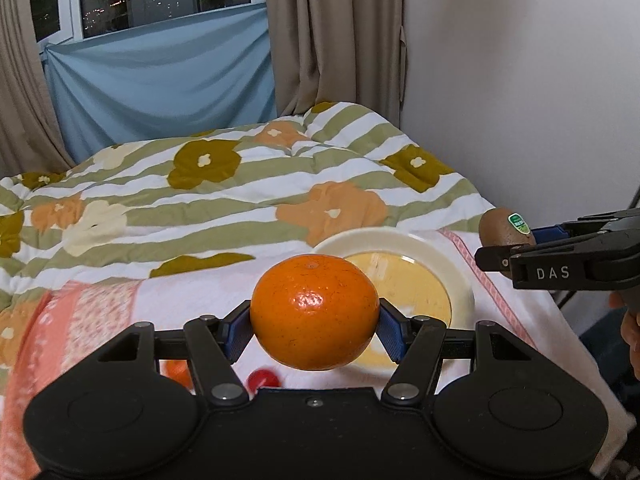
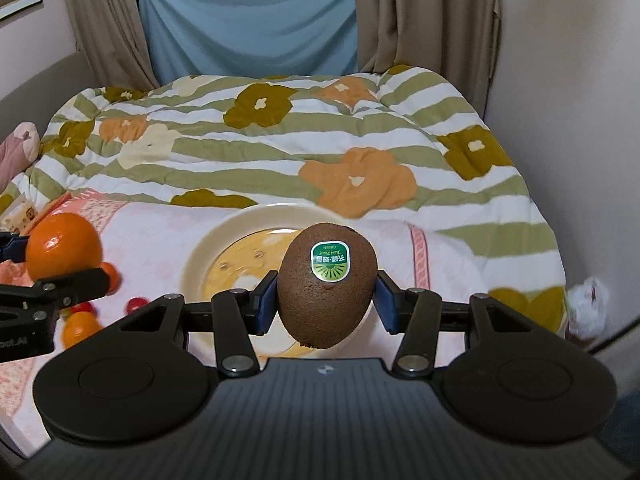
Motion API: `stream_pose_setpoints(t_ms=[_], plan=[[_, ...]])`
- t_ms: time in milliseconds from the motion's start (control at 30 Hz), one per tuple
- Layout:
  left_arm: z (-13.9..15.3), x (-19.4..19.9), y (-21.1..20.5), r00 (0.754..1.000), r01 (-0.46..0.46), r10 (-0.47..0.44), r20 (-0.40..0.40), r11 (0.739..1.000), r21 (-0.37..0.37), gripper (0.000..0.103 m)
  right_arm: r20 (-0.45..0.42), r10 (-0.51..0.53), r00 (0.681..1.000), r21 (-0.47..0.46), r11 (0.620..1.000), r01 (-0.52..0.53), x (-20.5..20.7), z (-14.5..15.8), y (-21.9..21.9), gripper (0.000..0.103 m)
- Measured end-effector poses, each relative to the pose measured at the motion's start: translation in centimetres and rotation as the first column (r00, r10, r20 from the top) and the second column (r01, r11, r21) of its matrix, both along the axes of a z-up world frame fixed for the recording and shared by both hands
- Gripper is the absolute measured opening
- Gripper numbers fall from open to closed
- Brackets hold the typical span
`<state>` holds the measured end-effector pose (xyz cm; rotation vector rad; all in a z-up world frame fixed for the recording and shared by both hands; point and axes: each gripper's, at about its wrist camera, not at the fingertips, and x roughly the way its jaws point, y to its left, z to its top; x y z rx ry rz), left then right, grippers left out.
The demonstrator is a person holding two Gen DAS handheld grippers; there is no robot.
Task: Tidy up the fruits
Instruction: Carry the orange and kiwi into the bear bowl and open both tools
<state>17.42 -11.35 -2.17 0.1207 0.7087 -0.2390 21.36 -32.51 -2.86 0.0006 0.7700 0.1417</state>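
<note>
My left gripper (image 1: 315, 326) is shut on an orange (image 1: 315, 312) and holds it above the towel, just left of a cream plate (image 1: 460, 280). My right gripper (image 2: 326, 300) is shut on a brown kiwi (image 2: 327, 284) with a green sticker, held over the same plate (image 2: 200, 256). The right gripper with the kiwi (image 1: 505, 232) shows at the right edge of the left wrist view. The left gripper with the orange (image 2: 63, 246) shows at the left of the right wrist view.
Small loose fruits lie on the pink-and-white towel (image 2: 160, 224): a red one (image 1: 263, 379), a small orange one (image 1: 178, 372), others (image 2: 80, 326) near the left gripper. A flowered quilt (image 1: 240, 184) covers the bed behind. A wall stands at right; crumpled paper (image 2: 586, 308) lies there.
</note>
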Motion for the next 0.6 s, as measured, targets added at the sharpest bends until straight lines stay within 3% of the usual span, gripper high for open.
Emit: stream_pose_setpoints(t_ms=[333,600], plan=[[-5.0,8.2,-4.7,0.998,0.031,-0.03,-0.059,0.999,0.025,0.068,-0.055,0.052,0.997,0.036,0.998,-0.05,7.4,-3.7,-2.4,0.064],[-8.8,11.6,-6.8,0.992,0.072,-0.063,-0.11,0.994,0.084,0.068,-0.09,0.065,0.994,0.057,0.997,-0.06,10.3,-6.0,-2.7,0.064]])
